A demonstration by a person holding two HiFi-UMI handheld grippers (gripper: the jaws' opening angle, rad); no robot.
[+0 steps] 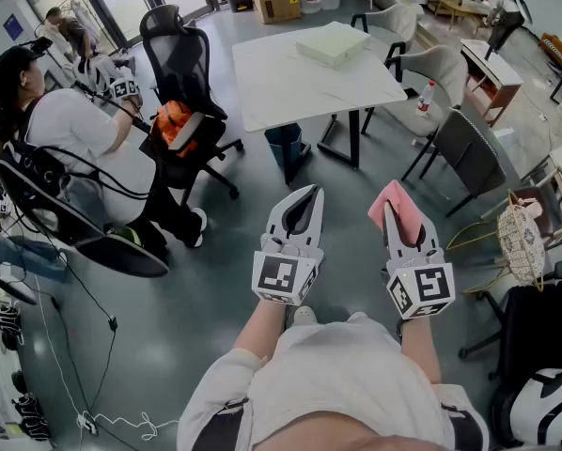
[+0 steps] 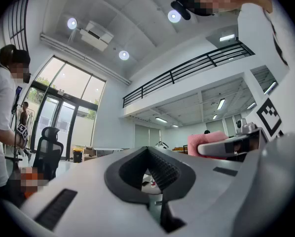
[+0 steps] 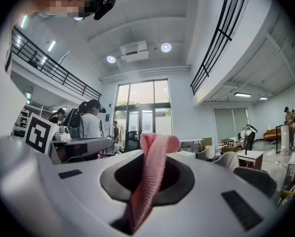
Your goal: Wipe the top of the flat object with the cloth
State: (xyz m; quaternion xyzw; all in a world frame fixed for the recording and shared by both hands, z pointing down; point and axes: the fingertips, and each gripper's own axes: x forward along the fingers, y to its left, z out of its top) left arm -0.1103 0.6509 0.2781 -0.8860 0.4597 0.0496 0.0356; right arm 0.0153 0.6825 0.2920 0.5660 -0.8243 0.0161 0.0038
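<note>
A flat white box (image 1: 333, 43) lies on the white table (image 1: 290, 87), well ahead of me across the floor. Both grippers are held up in front of my body, far from the table. My right gripper (image 1: 395, 210) is shut on a pink cloth (image 1: 390, 201), which stands folded between the jaws and pokes out past the tips (image 3: 151, 174). My left gripper (image 1: 311, 194) is shut with nothing in it; its tips meet in the left gripper view (image 2: 147, 150). That same view shows the pink cloth (image 2: 204, 143) off to the right.
A black office chair (image 1: 179, 54) with an orange bag stands left of the table. A person (image 1: 70, 134) sits at the far left. A blue bin (image 1: 286, 146) is under the table. Grey chairs (image 1: 469, 148) and a wire chair (image 1: 521, 240) stand on the right; cables trail on the floor.
</note>
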